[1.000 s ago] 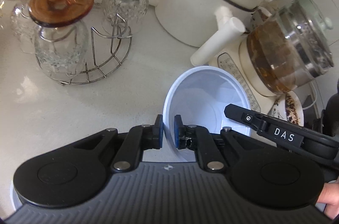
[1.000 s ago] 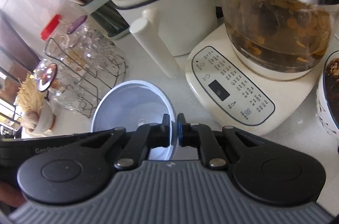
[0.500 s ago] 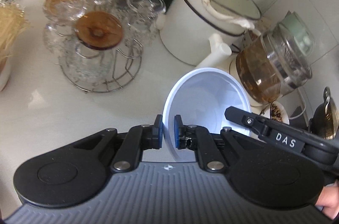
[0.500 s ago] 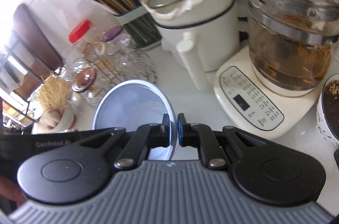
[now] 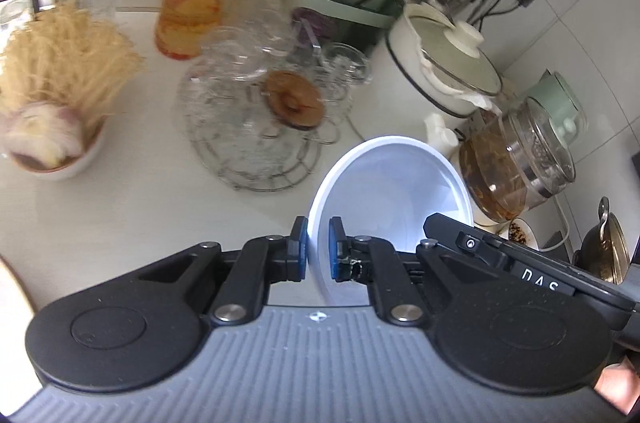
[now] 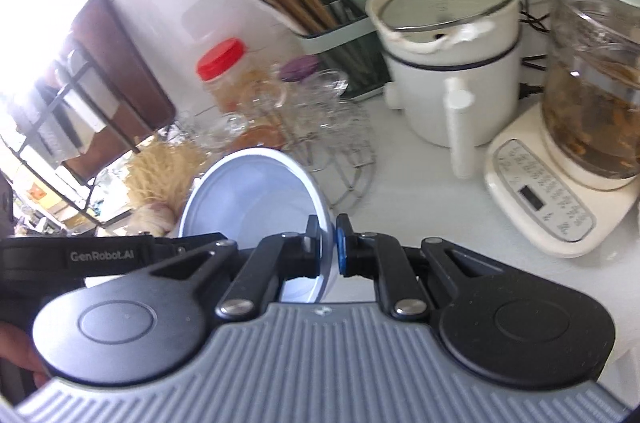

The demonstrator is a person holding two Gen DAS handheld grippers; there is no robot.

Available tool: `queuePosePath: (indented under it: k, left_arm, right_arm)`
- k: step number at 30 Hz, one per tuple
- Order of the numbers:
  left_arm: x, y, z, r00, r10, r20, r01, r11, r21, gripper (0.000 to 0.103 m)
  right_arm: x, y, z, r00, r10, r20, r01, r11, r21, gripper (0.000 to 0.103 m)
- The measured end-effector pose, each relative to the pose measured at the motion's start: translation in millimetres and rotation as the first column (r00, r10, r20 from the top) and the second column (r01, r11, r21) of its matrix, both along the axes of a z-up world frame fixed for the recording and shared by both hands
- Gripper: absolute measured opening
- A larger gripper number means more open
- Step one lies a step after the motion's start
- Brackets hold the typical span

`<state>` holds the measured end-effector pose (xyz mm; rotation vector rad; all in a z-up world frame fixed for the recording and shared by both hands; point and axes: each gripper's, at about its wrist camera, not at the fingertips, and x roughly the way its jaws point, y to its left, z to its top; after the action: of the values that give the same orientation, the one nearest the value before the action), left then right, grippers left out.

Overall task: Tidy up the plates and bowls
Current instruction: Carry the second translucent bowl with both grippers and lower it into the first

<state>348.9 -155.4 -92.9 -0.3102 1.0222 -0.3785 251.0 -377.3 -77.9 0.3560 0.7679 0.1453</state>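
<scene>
Left wrist view is showing the worktop (image 5: 120,207) carrying a white pot (image 5: 444,71), a glass kettle (image 5: 516,163) of brown tea and a noodle-filled bowl (image 5: 56,159). Both grippers, left (image 5: 319,255) and right (image 6: 328,247), are pinching the empty white bowl (image 5: 392,191) above it, jaws narrow on opposite rim edges.

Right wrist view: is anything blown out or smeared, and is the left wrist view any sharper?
Right wrist: window area at upper left is blown out; white pot slightly smeared. Left wrist: glasses on the wire rack are motion-blurred, while the white bowl between the pads is sharp.
</scene>
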Motion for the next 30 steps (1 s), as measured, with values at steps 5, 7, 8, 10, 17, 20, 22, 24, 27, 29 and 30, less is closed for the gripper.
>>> queuePosePath:
  k: [5, 7, 8, 10, 17, 20, 22, 24, 27, 29, 30]
  left_arm:
    - [-10, 33, -6, 0.999, 0.036, -0.02, -0.036, 0.999, 0.008, 0.012]
    - [-14, 44, -10, 0.998, 0.046, -0.031, -0.046, 0.999, 0.009, 0.012]
    - [-16, 50, -12, 0.998, 0.051, -0.036, -0.05, 0.999, 0.009, 0.012]
    - [-21, 59, -18, 0.997, 0.056, -0.048, -0.055, 0.998, 0.016, 0.012]
    - [-36, 75, -42, 0.994, 0.042, -0.105, -0.037, 0.998, 0.05, 0.012]
    - [-41, 77, -50, 0.993, 0.042, -0.114, -0.036, 0.998, 0.058, 0.012]
    - [-43, 77, -56, 0.99, 0.052, -0.13, -0.044, 0.997, 0.059, 0.012]
    - [-45, 76, -61, 0.989, 0.051, -0.136, -0.042, 0.997, 0.068, 0.012]
    - [-46, 73, -65, 0.989, 0.042, -0.143, -0.031, 0.997, 0.076, 0.012]
    - [-47, 70, -67, 0.99, 0.038, -0.139, -0.026, 0.996, 0.09, 0.012]
    - [-48, 68, -68, 0.99, 0.037, -0.139, -0.024, 0.995, 0.095, 0.012]
  right_arm:
    - [-1, 31, -6, 1.0, 0.026, -0.006, -0.026, 1.0, 0.004, 0.012]
    - [-2, 43, -10, 0.999, 0.038, -0.017, -0.038, 0.999, 0.0, 0.012]
    - [-4, 50, -12, 0.999, 0.046, -0.024, -0.046, 0.999, -0.005, 0.012]
    - [-6, 61, -16, 0.998, 0.057, -0.038, -0.057, 0.998, -0.016, 0.012]
    - [-16, 87, -37, 0.99, 0.093, -0.106, -0.1, 0.993, -0.065, 0.012]
    - [-20, 90, -44, 0.987, 0.093, -0.131, -0.102, 0.993, -0.065, 0.012]
    - [-22, 93, -49, 0.985, 0.099, -0.142, -0.11, 0.991, -0.074, 0.012]
    - [-22, 94, -52, 0.983, 0.106, -0.149, -0.119, 0.989, -0.085, 0.013]
    - [-22, 95, -58, 0.981, 0.107, -0.165, -0.124, 0.988, -0.098, 0.013]
    - [-22, 95, -60, 0.978, 0.101, -0.181, -0.121, 0.987, -0.105, 0.013]
    - [-23, 95, -61, 0.978, 0.101, -0.183, -0.123, 0.986, -0.11, 0.013]
